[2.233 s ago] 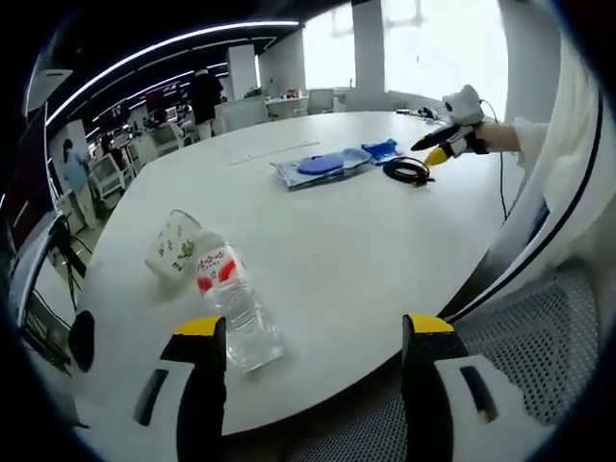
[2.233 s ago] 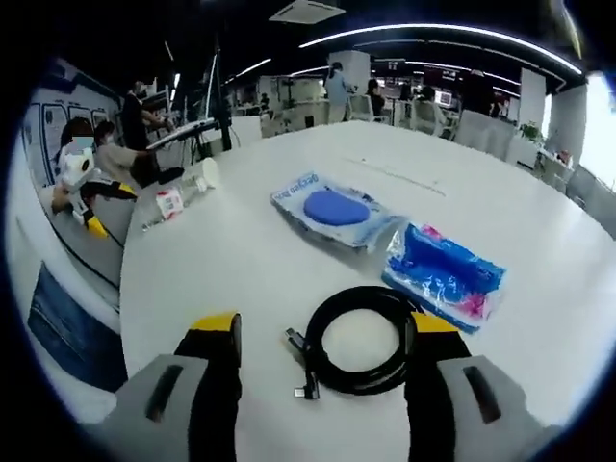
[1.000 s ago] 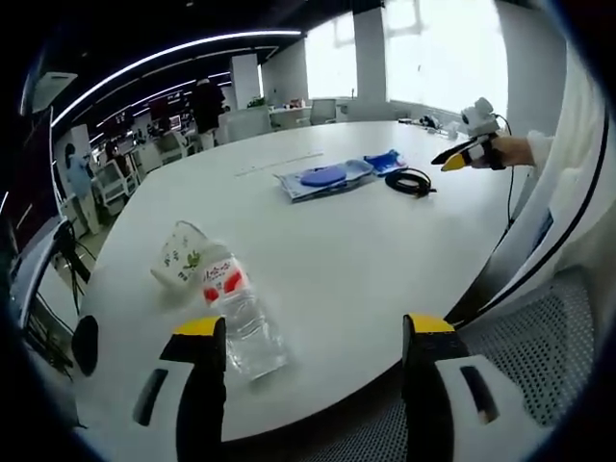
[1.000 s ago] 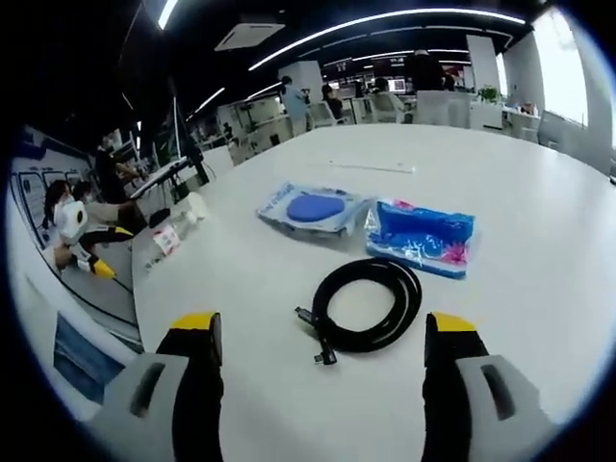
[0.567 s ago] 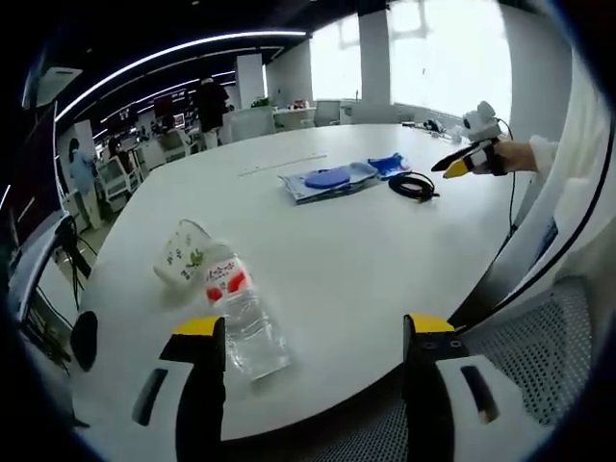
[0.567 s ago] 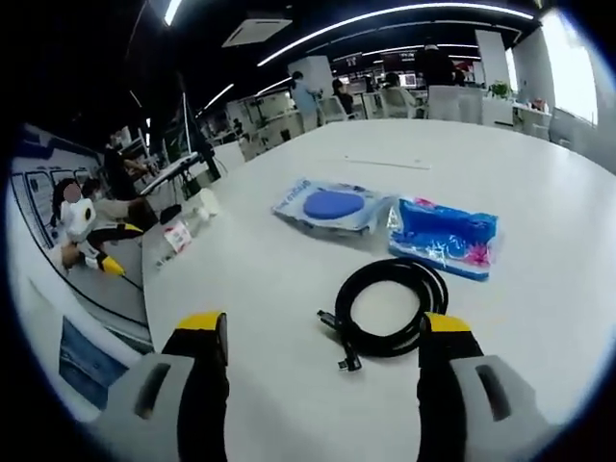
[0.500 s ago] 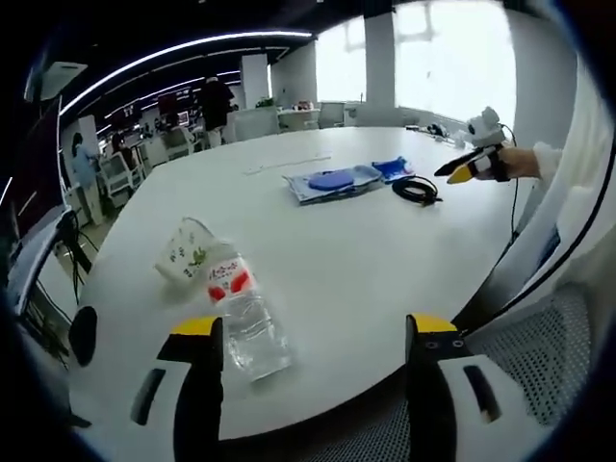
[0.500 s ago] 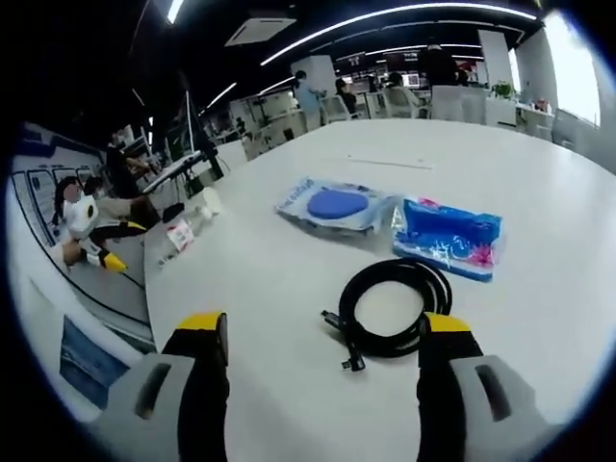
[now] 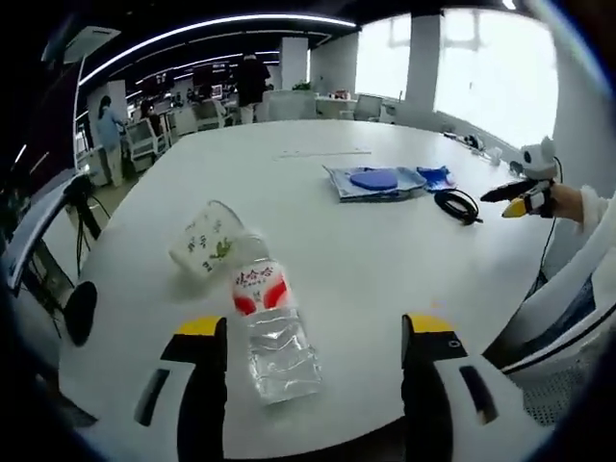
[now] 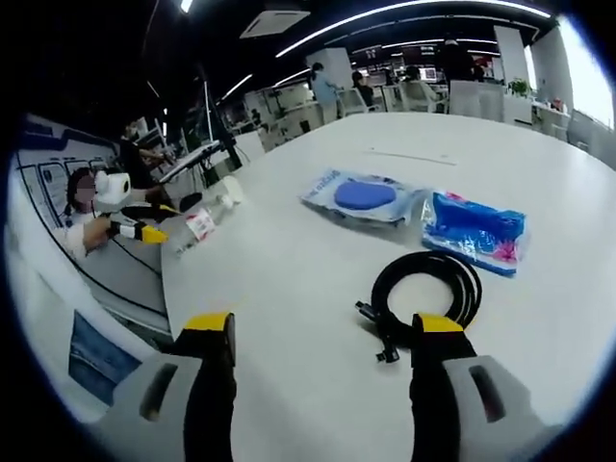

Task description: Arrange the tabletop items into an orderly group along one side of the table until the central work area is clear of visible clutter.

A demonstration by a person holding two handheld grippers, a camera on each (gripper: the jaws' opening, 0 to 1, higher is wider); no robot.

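A: You're lining up on both ends. Your left gripper [image 9: 310,348] is spread wide, empty, with the water bottle [image 9: 271,327] lying on its side between the jaws, paper cup [image 9: 205,240] touching its cap end.

B: Your right gripper [image 10: 322,345], also wide and empty, faces the coiled black cable [image 10: 423,289]. Next, I'd close on each.

A: The bottle's red-and-white label? Too blurred to read.

Open-plan office, dark ceiling with long curved LED strip lights [image 9: 207,29] and a ceiling AC vent [image 10: 279,21]. Large white round-edged table [image 9: 385,279] in front. Bright windows [image 9: 481,72] along the far wall, white columns [image 9: 294,67] between them. Desks and office chairs [image 10: 423,96] further back, people standing and sitting among them.
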